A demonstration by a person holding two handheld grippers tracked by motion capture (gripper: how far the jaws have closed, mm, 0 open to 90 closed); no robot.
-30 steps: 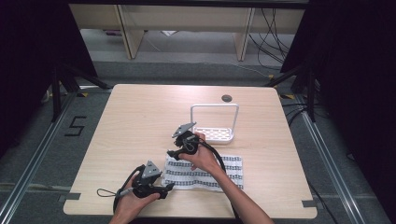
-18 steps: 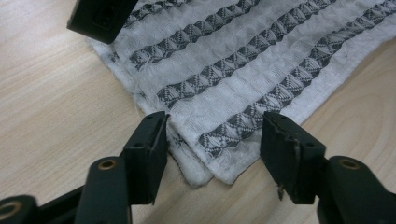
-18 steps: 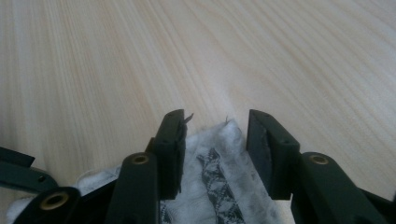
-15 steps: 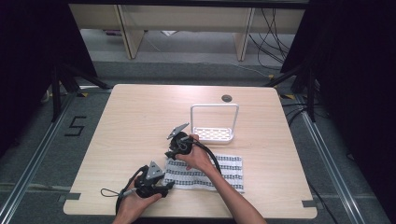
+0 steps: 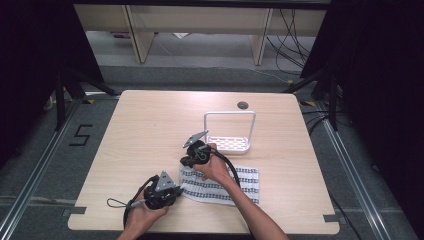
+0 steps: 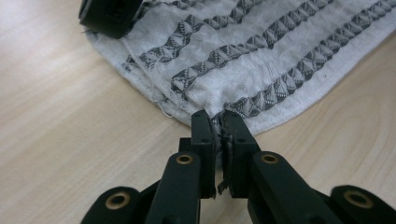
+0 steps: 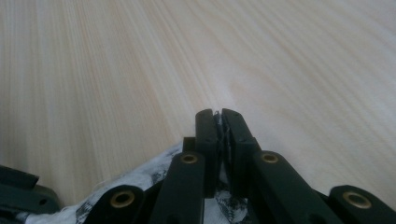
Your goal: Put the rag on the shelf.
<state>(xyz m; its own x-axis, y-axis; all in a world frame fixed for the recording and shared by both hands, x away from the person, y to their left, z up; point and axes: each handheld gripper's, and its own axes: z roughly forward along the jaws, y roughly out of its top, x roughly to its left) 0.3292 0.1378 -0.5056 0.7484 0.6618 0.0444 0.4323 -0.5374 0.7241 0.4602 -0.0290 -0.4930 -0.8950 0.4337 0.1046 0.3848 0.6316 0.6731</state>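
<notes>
A white cloth (image 5: 222, 182) with dark patterned stripes lies flat near the table's front edge. My left gripper (image 5: 175, 192) sits at its near left corner. In the left gripper view its jaws (image 6: 219, 116) have just closed and pinch the cloth's hem (image 6: 261, 70). My right gripper (image 5: 186, 162) is at the far left corner. In the right gripper view its jaws (image 7: 218, 114) have just closed too, with a thin fold of cloth (image 7: 140, 179) caught between them. The right gripper's body (image 6: 109, 16) also appears at the top of the left gripper view.
A white wire rack (image 5: 229, 142) with a tall handle stands just behind the cloth. The light wooden table (image 5: 145, 120) has a small round hole (image 5: 243, 105) near its far edge. Dark stands and cables lie on the floor around the table.
The right gripper has shifted slightly down and left onto the cloth's far left corner. The left hand has kept its place at the near corner.
</notes>
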